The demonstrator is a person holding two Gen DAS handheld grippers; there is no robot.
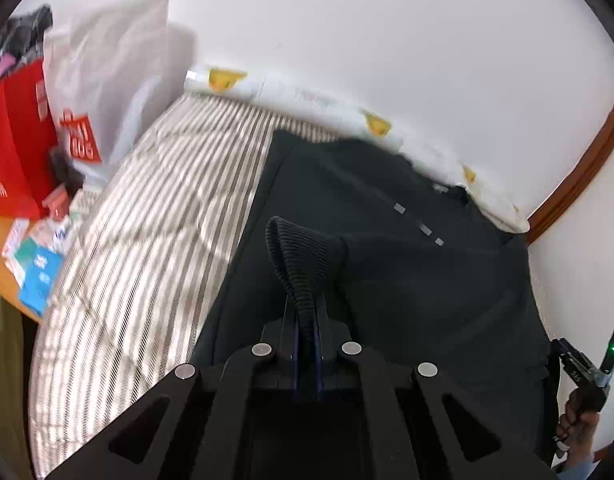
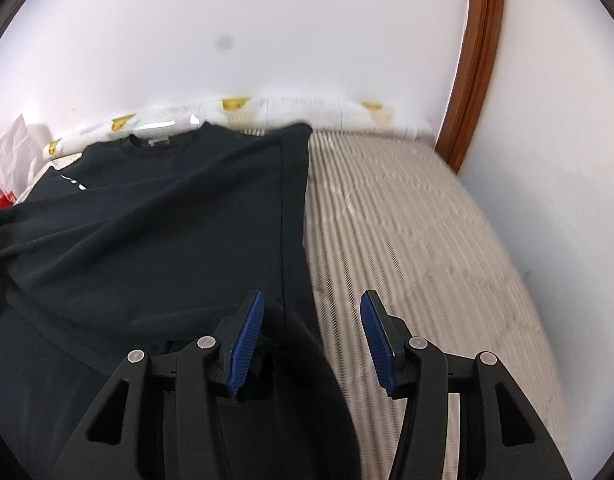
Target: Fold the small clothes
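Left gripper [image 1: 305, 320] pinching ribbed cuff [image 1: 303, 252], dark sweatshirt [image 2: 167, 220]

Home bedroom, striped mattress [image 2: 407, 216] against white wall [image 2: 267, 32], shopping bags [image 1: 19, 140]

One dark sweater [image 2: 155, 220], two grippers [image 1: 305, 320] [image 2: 312, 334]

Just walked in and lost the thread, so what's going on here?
A person with a gripper in each hand is folding a dark sweatshirt spread on a striped mattress. The left gripper is shut on the ribbed cuff, lifting it. The right gripper is open over the sweatshirt's edge, holding nothing.
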